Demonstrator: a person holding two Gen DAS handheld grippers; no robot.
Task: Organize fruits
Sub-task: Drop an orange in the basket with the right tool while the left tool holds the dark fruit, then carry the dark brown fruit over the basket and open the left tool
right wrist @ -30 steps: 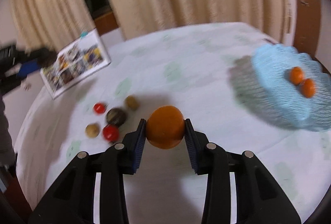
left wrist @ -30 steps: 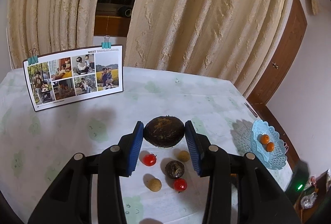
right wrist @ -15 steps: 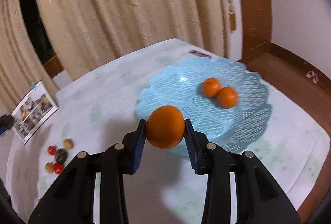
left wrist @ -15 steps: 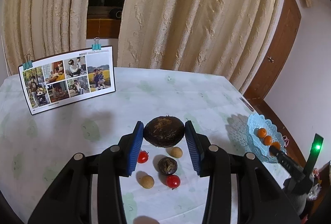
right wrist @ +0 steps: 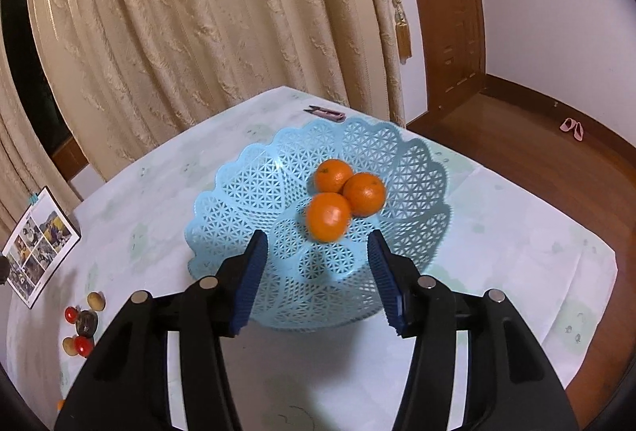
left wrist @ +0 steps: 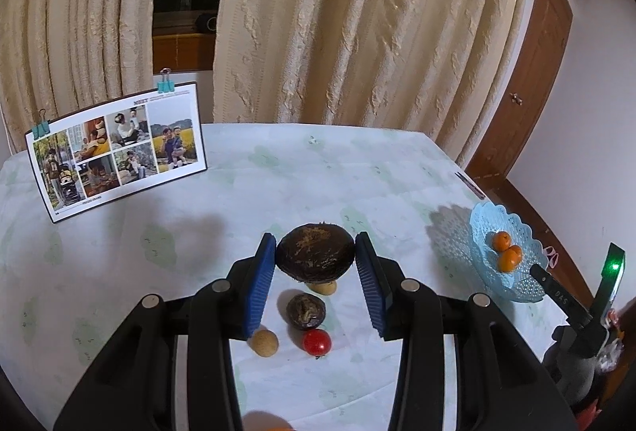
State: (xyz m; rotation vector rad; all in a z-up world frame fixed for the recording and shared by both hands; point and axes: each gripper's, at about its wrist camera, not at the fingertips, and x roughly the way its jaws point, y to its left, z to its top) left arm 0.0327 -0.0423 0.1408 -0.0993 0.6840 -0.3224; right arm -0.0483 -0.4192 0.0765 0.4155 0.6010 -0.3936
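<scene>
Opening over the basket [right wrist: 246, 192], the right gripper [right wrist: 316, 272] is letting go: its jaws are spreading and nothing is sitting between the pads, the nearest orange [right wrist: 328, 216] lying just beyond the tips in the basket, touching two more oranges [right wrist: 349, 184]. Judging by the slight blur on it, that orange may be rolling; the risk is it nudging the other two or running up the shallow wall toward the rim. Pulling back low could also be catching the near rim with a pad and dragging the light basket, which is sitting near the table edge. The left gripper [left wrist: 316, 272] is clamping a big dark fruit [left wrist: 315, 252] between both pads, holding it above the table over the leftover pile: a small dark fruit [left wrist: 306, 311], a tomato [left wrist: 317, 342] and two tan fruits [left wrist: 262, 342]. That dark fruit is round and pinched only at its widest sides, so it could be slipping out and dropping onto the pile, scattering things toward the edge.
</scene>
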